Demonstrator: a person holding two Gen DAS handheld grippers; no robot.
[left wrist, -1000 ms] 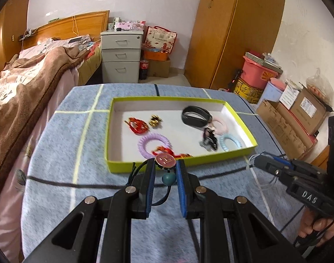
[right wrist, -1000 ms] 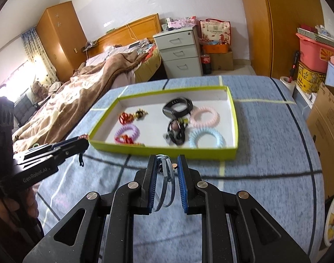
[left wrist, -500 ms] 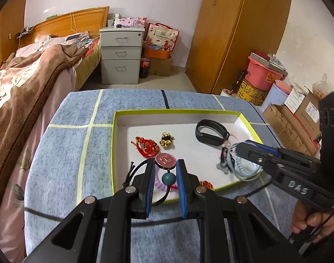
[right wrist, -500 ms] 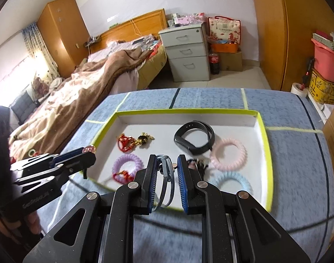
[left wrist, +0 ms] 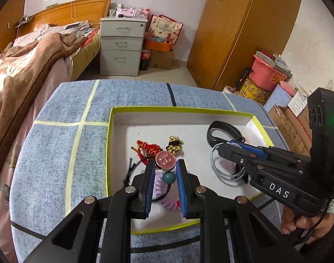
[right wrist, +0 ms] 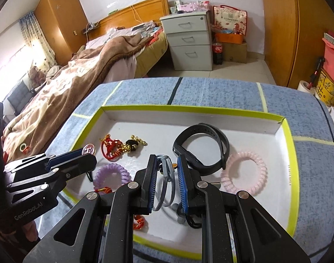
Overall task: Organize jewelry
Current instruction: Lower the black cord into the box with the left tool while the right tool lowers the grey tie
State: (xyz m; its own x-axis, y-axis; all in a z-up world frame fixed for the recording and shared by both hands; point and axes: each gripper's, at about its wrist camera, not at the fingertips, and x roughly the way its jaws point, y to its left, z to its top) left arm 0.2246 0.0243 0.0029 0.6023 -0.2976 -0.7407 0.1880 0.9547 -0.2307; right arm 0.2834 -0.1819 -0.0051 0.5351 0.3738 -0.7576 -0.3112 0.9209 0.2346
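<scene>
**Grippers arriving over the tray, both loaded**

Jewelry is travelling in both grippers, and both have now come forward from the near side of the table to hang above the yellow-rimmed tray; a second ago the tray was lying well ahead of them, its near rim still beyond the fingertips.

The left gripper is pinching a black cord hair tie with a pink disc and a teal bead, its pads closed on the bead so the disc is standing just above the fingertips. It is hovering over the tray's near left part, above the purple spiral band and near the red knotted charm.

The right gripper is clamped on a pair of thin grey-blue rings, which are hanging between its pads. It is sitting over the tray's near middle, just this side of the black wristband, with the pink spiral band to the right.

Neither grip has loosened during the approach. By my reading the carry is nearly done and what remains is lowering and releasing. The floor below both grippers is crowded, so either piece may well land on something already lying there.
</scene>
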